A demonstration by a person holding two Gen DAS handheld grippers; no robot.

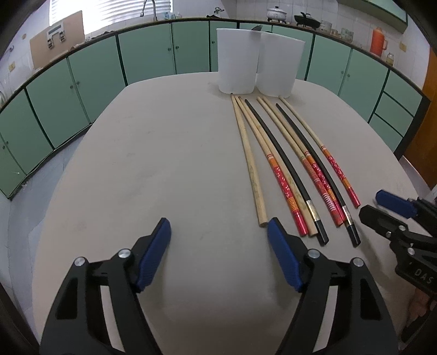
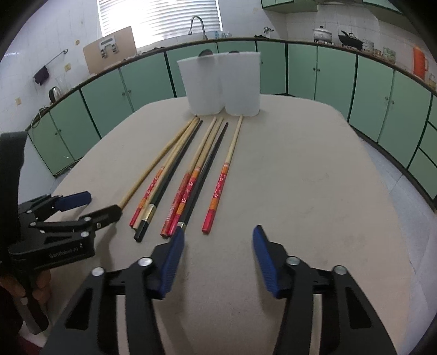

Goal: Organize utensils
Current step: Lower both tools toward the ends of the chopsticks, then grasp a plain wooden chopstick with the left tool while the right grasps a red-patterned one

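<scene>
Table (image 1: 164,163): matte beige, rounded corners; green cabinets (image 1: 147,52) behind. Two white plastic cups (image 1: 237,60) at far edge; chopsticks (image 1: 286,169), wood, black, red-patterned, fanned just before cups. Left gripper (image 1: 218,232) and right gripper (image 2: 217,240): jaws spread, empty.

Daylight is blowing out the slatted window blind (image 2: 159,19), leaving soft shadows on the beige table (image 2: 300,177). Fisheye is bending the green cabinet row (image 1: 95,76); corners are vignetting black.
</scene>
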